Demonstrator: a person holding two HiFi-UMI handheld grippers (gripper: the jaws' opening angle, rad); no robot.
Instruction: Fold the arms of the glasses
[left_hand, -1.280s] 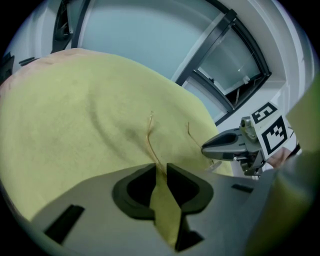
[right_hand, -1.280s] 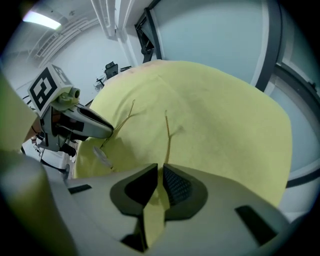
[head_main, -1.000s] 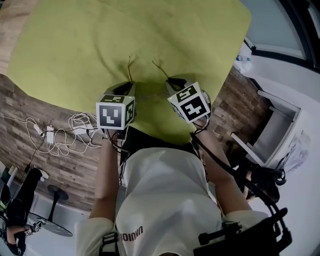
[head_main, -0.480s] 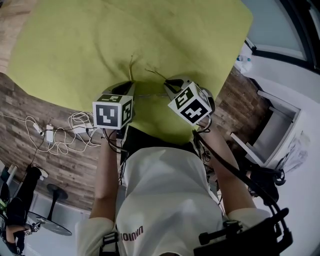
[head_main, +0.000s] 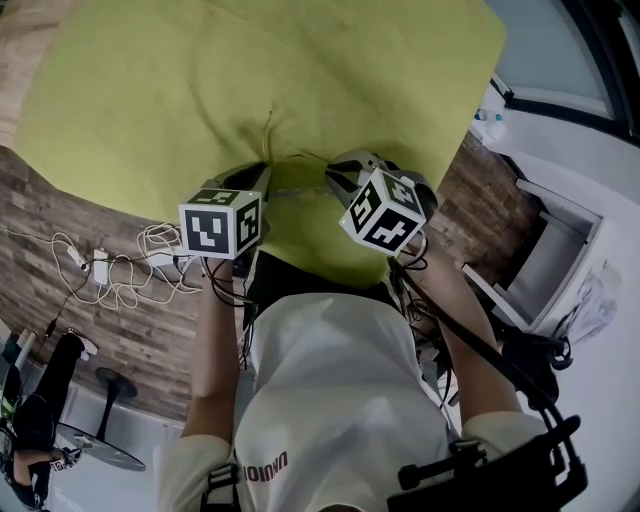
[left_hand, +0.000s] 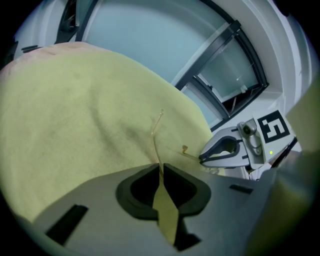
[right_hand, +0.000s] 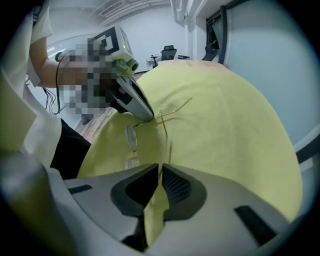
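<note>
Left gripper (left_hand: 161, 167) jaws have just been closing and now pinch one thin gold arm of the glasses (right_hand: 131, 138). Right gripper (right_hand: 160, 167) jaws nearly together, clamped on the other arm. Glasses lie on green cloth (head_main: 150, 90), between both grippers.

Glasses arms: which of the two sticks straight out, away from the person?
The left glasses arm: it juts straight out over the green cloth. The right glasses arm is swung inward, crossing toward the left one.
</note>
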